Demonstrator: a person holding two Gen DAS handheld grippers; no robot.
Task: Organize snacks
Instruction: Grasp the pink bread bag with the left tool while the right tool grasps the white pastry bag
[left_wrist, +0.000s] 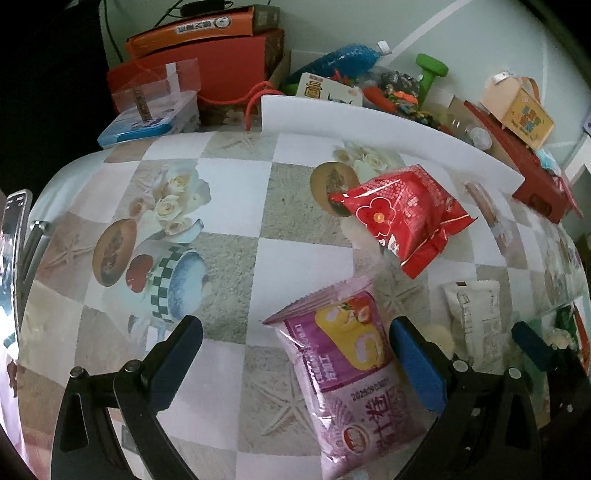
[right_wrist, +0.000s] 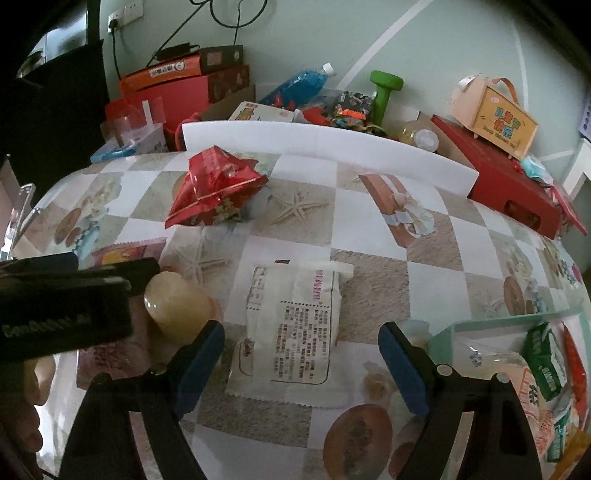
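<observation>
Checked cloth printed with roses, starfish and cups covers the table (left_wrist: 236, 206), the biggest thing in both views. Along its far edge stands a long white foam board (right_wrist: 332, 147), with red boxes, a blue bottle and a green dumbbell (right_wrist: 384, 92) piled behind it. At the near right corner sits a pale green box (right_wrist: 448, 332) holding several snack packets.

Four snacks lie loose on the cloth. A purple cake-roll packet (left_wrist: 347, 369) lies between the wide-spread fingers of the left gripper (left_wrist: 295, 358), nearer the right finger; whether that pad touches it I cannot tell, and the other pad stands clear. A white packet (right_wrist: 291, 325), printed side up, lies flat between the fingers of the right gripper (right_wrist: 301, 362), which also stand wide with both blue pads off it. A red packet (right_wrist: 216, 188) sits puffed up farther back, near the foam board. Smallest, a pale yellow jelly cup (right_wrist: 173, 310) rests just beside the left gripper's tip, between the purple and white packets.
</observation>
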